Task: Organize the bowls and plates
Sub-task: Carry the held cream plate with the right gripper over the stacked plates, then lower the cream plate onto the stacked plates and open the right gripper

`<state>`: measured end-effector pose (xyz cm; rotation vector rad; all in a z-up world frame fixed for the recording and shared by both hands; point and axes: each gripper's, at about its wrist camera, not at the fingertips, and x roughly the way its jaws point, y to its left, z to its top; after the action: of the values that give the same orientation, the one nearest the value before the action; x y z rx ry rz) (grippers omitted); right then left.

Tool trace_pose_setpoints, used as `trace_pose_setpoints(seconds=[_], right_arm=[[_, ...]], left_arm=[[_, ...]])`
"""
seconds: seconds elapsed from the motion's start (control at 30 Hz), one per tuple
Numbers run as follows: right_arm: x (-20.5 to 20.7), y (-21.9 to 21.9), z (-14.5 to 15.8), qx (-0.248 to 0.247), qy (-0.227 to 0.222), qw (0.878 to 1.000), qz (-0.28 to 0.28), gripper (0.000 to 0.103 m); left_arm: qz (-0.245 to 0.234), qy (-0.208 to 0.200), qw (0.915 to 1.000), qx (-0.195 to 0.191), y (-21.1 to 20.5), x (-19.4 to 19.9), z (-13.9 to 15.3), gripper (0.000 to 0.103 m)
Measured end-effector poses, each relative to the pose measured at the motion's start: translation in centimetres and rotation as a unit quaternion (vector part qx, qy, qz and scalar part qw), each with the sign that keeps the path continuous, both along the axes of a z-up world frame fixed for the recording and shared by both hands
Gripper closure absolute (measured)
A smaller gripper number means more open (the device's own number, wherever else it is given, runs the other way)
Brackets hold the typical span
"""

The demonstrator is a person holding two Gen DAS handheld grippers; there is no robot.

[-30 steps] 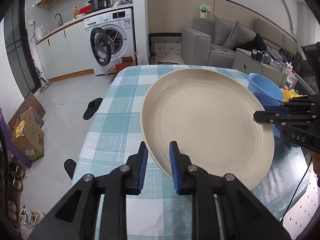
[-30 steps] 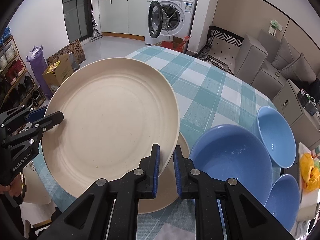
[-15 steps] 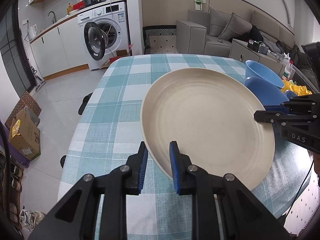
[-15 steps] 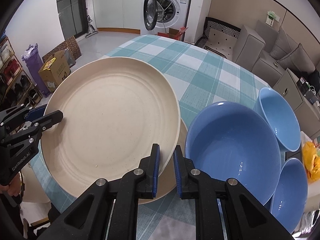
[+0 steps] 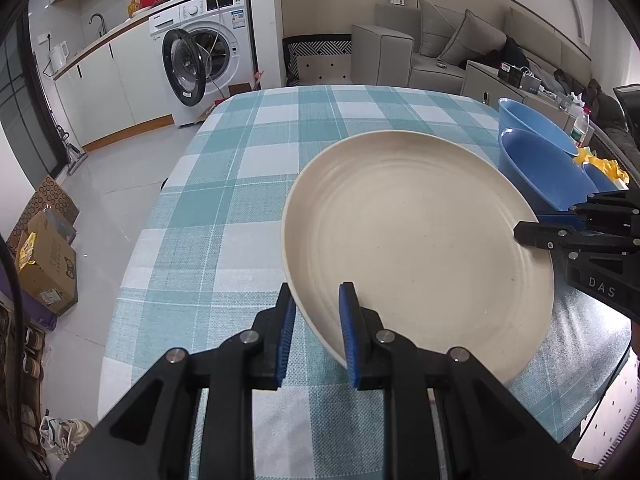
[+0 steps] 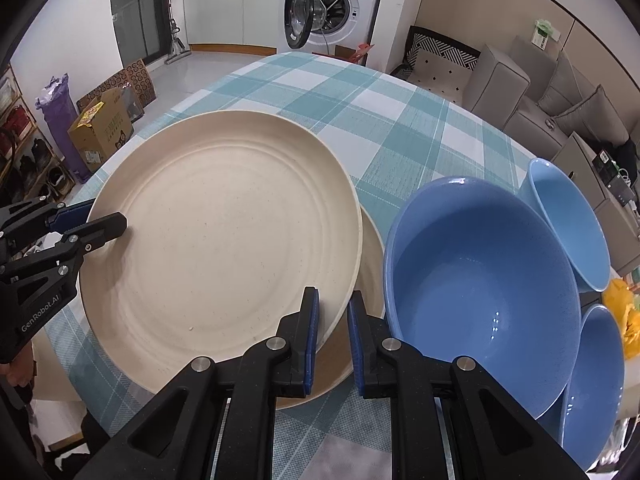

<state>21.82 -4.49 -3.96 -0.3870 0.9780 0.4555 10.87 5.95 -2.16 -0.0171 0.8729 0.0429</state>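
A large cream plate hangs level just above the checked table, held by both grippers at opposite rims. My left gripper is shut on its near rim in the left wrist view and appears at the left edge of the right wrist view. My right gripper is shut on the rim beside the bowls, and shows at the right of the left wrist view. A second cream plate lies on the table right under it, mostly hidden. Three blue bowls stand to the right: a big one, one behind, one at the edge.
The teal checked tablecloth covers the table's far and left part. A yellow bag lies past the bowls. Beyond the table are a washing machine, a grey sofa, and cardboard boxes on the floor.
Both grippers have sunk with the cream plate between them, bringing it closer to the plate on the table. The bowls and tablecloth loom larger in both views.
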Motion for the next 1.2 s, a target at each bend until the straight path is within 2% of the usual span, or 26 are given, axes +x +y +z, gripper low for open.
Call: trace_pose_setpoints(seconds=[0.2,0.57,0.8,0.97,1.2], right_arm=[[0.1,-0.2,-0.5,-0.007,-0.002,1.000,-0.004,0.089],[-0.4,0.3,-1.2,-0.051,-0.030,0.998,0.001,0.087],[-1.1,0.8,-2.0,-0.097,-0.054,0.994,0.006,0.084],[-2.0,2.0,-3.0,-0.105,-0.048,0.993,0.037,0.084],[-1.6,1.8,-3.5,-0.102,-0.038,0.993,0.037,0.084]], left_arm=[[-0.004,0.003,1.0000,0.002,-0.2,0.2,-0.4,0.083],[-0.006,0.005,0.9999,0.012,-0.6,0.7,-0.7,0.083],[-0.018,0.007,0.9998,0.010,-1.1,1.2,-1.1,0.082],[-0.027,0.011,0.9994,0.021,-2.0,1.6,-1.6,0.081],[-0.030,0.011,0.9990,0.030,-2.3,1.6,-2.1,0.081]])
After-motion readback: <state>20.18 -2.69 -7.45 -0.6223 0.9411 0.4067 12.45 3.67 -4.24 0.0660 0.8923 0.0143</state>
